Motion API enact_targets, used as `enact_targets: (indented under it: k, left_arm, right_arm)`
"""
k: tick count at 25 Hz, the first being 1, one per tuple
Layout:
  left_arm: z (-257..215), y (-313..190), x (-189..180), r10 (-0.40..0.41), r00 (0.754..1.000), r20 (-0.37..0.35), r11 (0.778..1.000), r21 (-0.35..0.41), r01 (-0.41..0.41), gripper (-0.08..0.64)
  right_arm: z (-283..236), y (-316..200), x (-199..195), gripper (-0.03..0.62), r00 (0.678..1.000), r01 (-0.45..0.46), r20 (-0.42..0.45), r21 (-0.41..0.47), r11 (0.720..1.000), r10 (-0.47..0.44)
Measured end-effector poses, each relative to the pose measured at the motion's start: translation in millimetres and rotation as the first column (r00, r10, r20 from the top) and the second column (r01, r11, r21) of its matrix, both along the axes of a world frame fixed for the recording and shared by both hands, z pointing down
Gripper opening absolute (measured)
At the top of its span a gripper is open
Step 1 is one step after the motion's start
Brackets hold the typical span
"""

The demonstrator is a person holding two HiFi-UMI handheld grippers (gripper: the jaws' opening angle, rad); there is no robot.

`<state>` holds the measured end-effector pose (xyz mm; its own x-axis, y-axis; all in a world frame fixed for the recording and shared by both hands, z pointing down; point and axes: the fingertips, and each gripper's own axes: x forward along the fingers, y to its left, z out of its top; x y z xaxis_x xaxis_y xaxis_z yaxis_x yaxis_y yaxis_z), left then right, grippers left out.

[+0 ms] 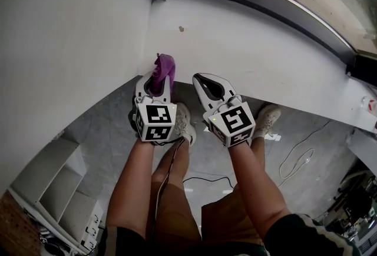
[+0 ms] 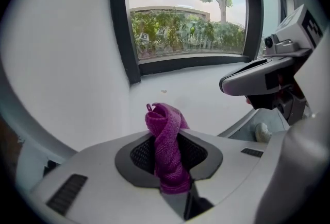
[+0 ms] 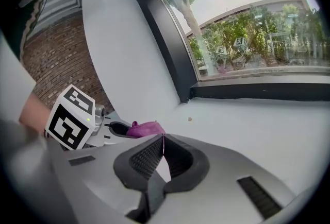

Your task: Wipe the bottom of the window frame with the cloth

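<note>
Left hand-held gripper [image 2: 169, 140] clamps a rolled purple cloth [image 2: 164, 122], well short of the window frame [image 2: 191, 63]; right hand-held gripper [image 3: 163, 138] is closed, empty. Little cloth protrudes, so jaws might scrape the frame.

Both forearms [image 1: 132, 181] out, side by side — left gripper [image 1: 158, 79] clamped on cloth [image 2: 167, 145], right gripper [image 1: 205, 82] pinched closed, empty.
</note>
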<state>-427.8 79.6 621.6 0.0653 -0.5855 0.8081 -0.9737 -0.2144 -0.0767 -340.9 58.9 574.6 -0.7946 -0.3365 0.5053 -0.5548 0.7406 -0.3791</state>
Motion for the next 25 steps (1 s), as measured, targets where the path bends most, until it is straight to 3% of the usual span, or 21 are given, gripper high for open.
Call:
enact_targets:
  k: [13, 25]
  left_arm:
    - [2.9, 9.7, -33.6, -0.158, 0.980, 0.120, 0.984, -0.064, 0.166, 0.094]
    - [8.0, -11.5, -33.7, -0.161, 0.976, 0.150, 0.979, -0.105, 0.177, 0.094]
  right_arm:
    - [2.3, 1.7, -16.7, 0.015, 0.998, 0.062, 0.007, -0.010, 0.998, -0.062]
    - [-0.4, -7.2, -13.6, 0.015, 0.997, 0.073, 0.040, -0.013, 0.997, -0.072]
